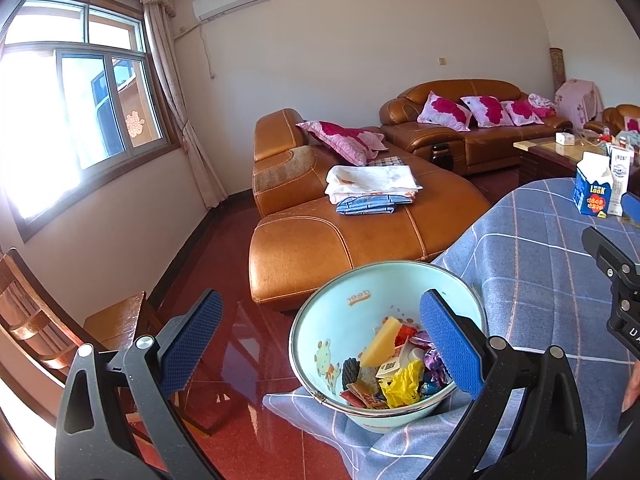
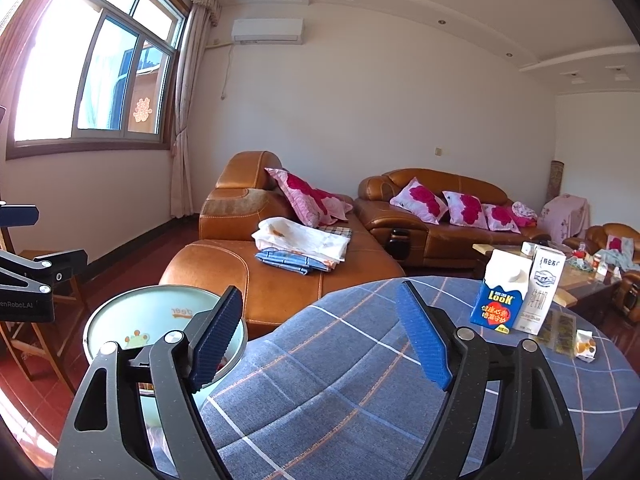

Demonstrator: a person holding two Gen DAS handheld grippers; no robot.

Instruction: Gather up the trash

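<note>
Blue-padded left tongs point(image 1: 320, 344) and right tongs point(image 2: 320, 336) gape empty between pickups; next, seemingly, the cartons point(image 2: 516, 292) at two o'clock on the tabletop point(image 2: 340, 380), bound for the bucket point(image 1: 316, 312).

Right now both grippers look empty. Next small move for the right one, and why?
Probably move the right gripper forward and to the right toward the blue carton. Its jaws are open with nothing between them, and the carton, the white carton and a crumpled wrapper sit on the tablecloth, while the bucket already holds trash.

Left tool point(image 1: 320, 344) agape; right tool point(image 2: 320, 334) agape.
</note>
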